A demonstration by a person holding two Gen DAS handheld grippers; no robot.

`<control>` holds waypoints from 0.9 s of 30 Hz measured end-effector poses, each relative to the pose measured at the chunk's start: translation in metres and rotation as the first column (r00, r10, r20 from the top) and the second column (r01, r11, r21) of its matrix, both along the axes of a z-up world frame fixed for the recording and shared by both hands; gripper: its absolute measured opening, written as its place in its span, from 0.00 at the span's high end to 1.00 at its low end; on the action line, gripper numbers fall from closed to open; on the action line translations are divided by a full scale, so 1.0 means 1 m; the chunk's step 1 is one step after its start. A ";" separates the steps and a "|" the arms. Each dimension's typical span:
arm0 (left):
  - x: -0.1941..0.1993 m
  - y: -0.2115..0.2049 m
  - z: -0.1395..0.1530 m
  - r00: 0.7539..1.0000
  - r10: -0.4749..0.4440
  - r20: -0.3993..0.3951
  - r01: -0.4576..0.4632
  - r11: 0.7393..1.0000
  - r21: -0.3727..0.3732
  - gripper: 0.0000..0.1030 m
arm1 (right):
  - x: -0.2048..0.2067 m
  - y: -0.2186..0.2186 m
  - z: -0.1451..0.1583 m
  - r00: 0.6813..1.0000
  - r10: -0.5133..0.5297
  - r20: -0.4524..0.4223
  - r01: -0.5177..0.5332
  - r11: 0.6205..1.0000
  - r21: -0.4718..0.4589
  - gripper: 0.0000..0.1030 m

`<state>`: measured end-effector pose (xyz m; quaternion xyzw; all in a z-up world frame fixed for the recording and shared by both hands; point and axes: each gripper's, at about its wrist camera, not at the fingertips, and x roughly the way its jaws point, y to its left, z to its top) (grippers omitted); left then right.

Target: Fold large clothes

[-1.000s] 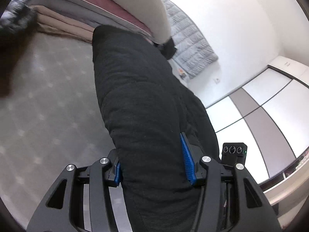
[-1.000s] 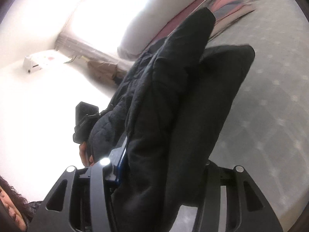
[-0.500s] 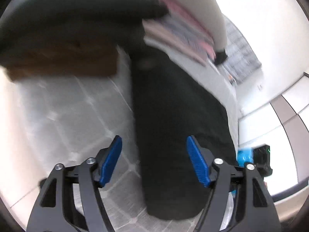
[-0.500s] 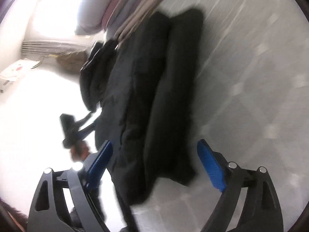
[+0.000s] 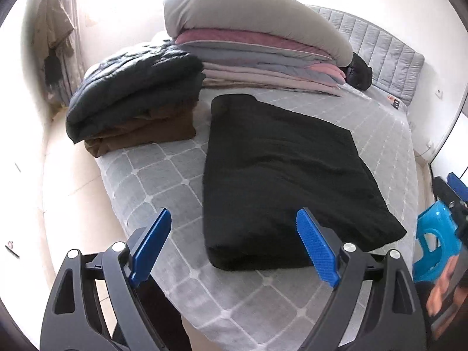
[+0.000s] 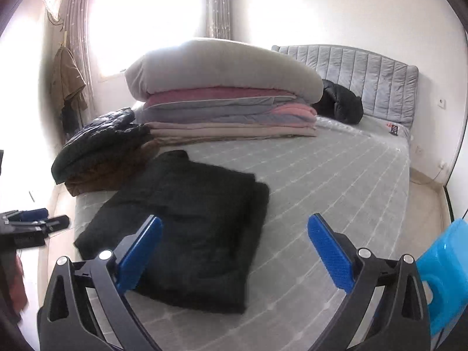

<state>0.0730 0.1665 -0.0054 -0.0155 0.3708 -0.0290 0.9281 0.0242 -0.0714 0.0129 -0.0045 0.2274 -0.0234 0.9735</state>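
A black garment point(image 5: 286, 175) lies folded in a flat rectangle on the grey quilted bed point(image 5: 163, 181). My left gripper point(image 5: 234, 234) hovers over its near edge; its jaws are opening, with nothing pressed between the blue pads. In the right wrist view the same black garment point(image 6: 190, 234) lies ahead and to the left on the bed point(image 6: 336, 181). My right gripper point(image 6: 234, 228) hangs above the garment's near right corner, jaws also opening and holding nothing. The left gripper point(image 6: 38, 223) shows at that view's left edge.
A stack of folded quilts point(image 6: 228, 111) under a grey duvet point(image 6: 222, 67) fills the back of the bed. A dark puffer jacket on a brown garment point(image 5: 137, 99) sits at the left corner. A black jacket point(image 6: 340, 102) lies by the headboard. A blue stool point(image 6: 447, 266) stands at right.
Both grippers let go of the black garment, opened wide and drew back. The garment, hanging between the jaws before, now lies folded on the bed.
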 end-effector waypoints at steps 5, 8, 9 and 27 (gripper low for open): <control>-0.020 -0.017 -0.006 1.000 -0.004 -0.014 0.004 1.000 0.003 0.19 | -0.002 0.026 -0.014 0.997 0.001 -0.074 -0.001 1.000 0.008 0.07; -0.027 -0.021 -0.006 1.000 -0.011 -0.019 0.012 1.000 0.021 0.19 | -0.004 0.032 -0.019 0.994 -0.004 -0.107 0.005 1.000 0.010 0.07; -0.027 -0.021 -0.006 0.999 -0.021 -0.027 0.022 1.000 0.018 0.19 | -0.008 0.035 -0.020 0.994 -0.009 -0.112 0.010 1.000 0.010 0.07; -0.039 -0.030 -0.001 1.000 -0.011 0.003 0.011 0.998 0.065 0.19 | 0.001 0.044 -0.025 0.983 -0.026 -0.184 0.030 0.999 0.023 0.07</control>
